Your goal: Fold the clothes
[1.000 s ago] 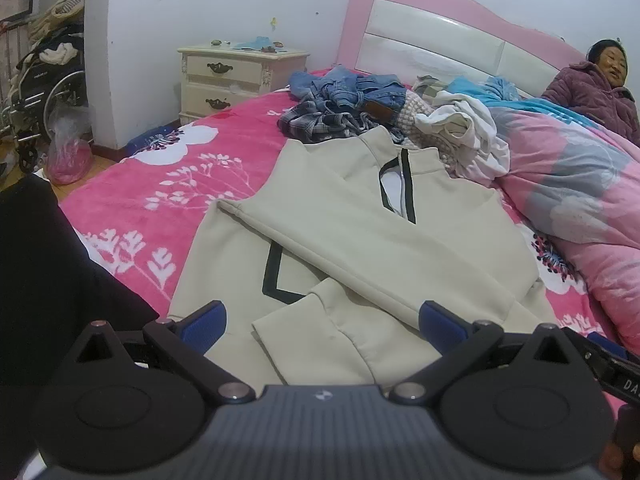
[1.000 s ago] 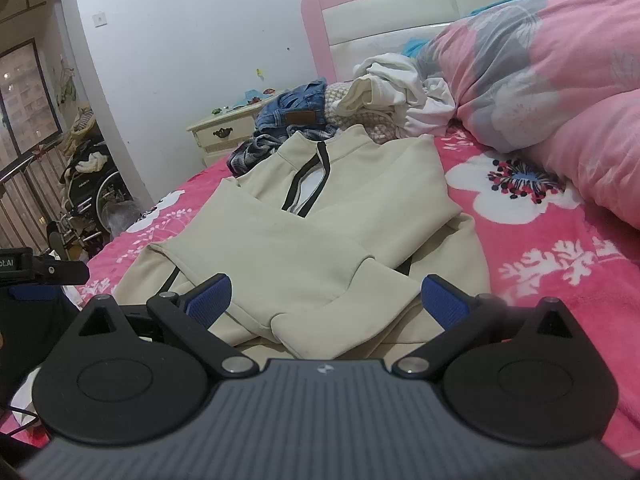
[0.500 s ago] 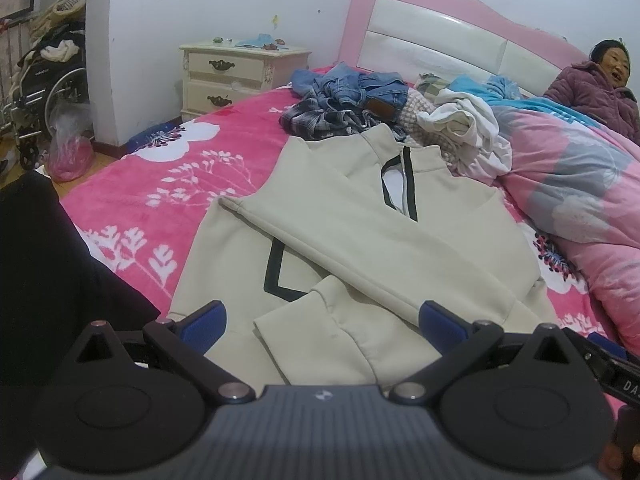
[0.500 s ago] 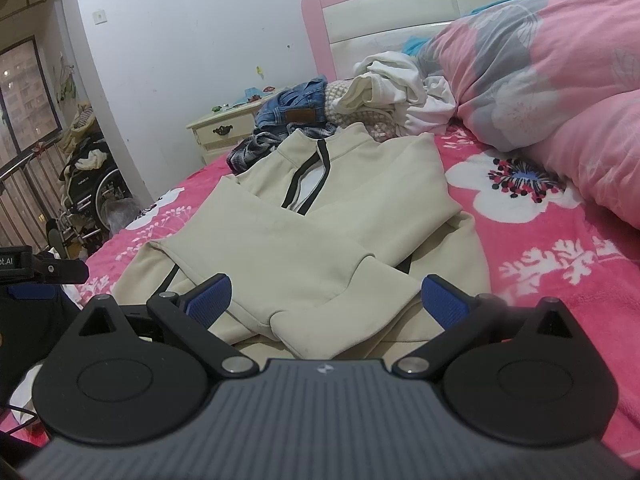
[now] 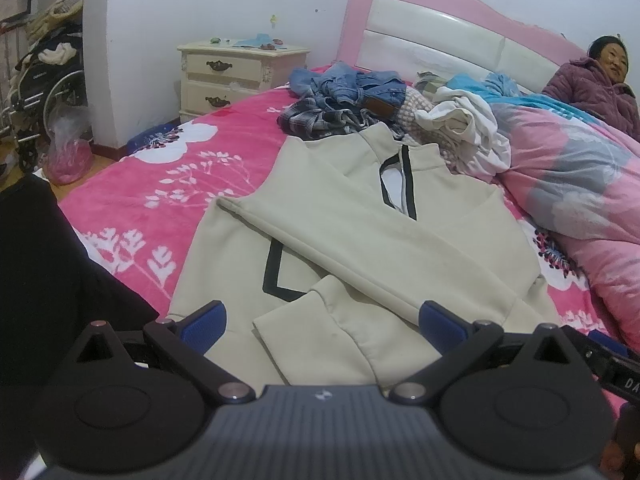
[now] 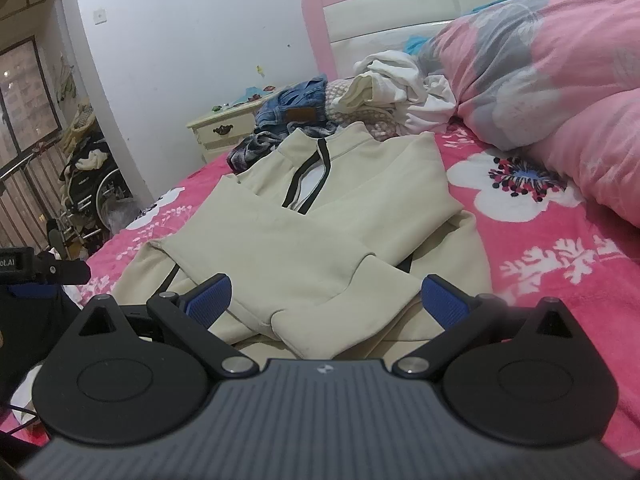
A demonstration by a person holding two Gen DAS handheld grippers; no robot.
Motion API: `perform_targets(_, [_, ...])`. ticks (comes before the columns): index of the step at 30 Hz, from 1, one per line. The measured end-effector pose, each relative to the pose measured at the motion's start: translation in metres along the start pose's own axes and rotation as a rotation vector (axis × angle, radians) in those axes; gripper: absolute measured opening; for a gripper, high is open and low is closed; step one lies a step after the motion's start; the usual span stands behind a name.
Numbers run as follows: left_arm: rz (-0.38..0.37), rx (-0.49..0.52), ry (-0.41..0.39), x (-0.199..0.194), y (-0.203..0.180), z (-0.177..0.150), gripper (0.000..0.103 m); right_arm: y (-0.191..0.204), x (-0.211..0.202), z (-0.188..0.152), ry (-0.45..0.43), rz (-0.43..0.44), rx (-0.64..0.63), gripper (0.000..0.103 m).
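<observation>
The cream zip-neck sweatshirt lies on the pink flowered bed cover, with the heap of jeans and white clothes behind it.

Even, soft indoor light fills both views, with faint shadows and no strong glare. Fisheye distortion bends the edges and darkens the corners. Distant detail looks slightly soft.

The top is cream with black stripes at the collar opening and a black angled line on the front. The blanket is hot pink with white flowers and sprigs. The quilt is pale pink with grey-white blooms. Behind lie blue jeans, a dark plaid shirt and white cloth. The headboard is pink and white, the nightstand cream. The fingers have blue pads.
</observation>
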State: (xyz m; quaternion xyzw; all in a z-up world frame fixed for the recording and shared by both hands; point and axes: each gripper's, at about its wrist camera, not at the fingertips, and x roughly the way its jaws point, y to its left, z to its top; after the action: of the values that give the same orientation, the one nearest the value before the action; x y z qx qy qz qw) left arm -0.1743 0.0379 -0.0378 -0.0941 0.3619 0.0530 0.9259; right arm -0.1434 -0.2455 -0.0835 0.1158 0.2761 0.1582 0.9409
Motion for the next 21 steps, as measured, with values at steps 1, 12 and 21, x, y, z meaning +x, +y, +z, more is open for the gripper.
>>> perform_targets(1, [0.001,0.001,-0.002,-0.0003,-0.0004,0.0000,0.103,0.0000,0.0000,-0.0001,0.000,-0.001,0.001,0.102])
perform_targets(12, [0.010,-0.006,-0.007,-0.0011,-0.0001,0.0008,0.103,0.0003,-0.0011,0.0005,-0.005,0.005,0.004,0.102])
perform_targets(21, [0.020,-0.007,-0.011,-0.0018,0.0015,0.0012,0.103,0.0011,0.0011,0.0018,-0.005,0.003,0.004,0.102])
